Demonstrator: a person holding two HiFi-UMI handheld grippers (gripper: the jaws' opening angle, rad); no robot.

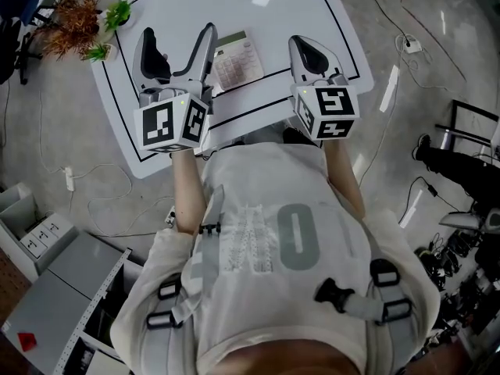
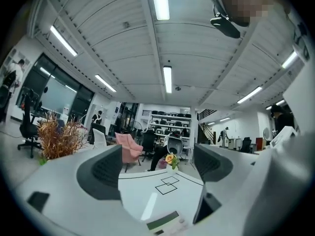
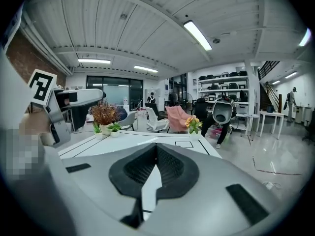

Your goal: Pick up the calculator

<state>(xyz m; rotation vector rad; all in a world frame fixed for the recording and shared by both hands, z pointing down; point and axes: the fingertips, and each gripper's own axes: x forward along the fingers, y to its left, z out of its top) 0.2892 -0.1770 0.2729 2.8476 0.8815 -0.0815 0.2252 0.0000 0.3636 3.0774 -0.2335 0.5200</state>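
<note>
Standing at the near edge of the white table (image 1: 180,6), a person (image 1: 281,241) is holding a gripper in each hand. The left gripper (image 1: 178,49) is hanging with its fingers spread wide (image 2: 157,166) and nothing is sitting between them. The right gripper (image 1: 306,51) is keeping its fingers pressed together (image 3: 156,161). The calculator (image 1: 238,59) is lying flat near the table's near edge, between the two grippers and just beside the left one, showing low under its gap (image 2: 165,222). Potted plants (image 1: 78,22) are sitting at the far left corner.
</note>
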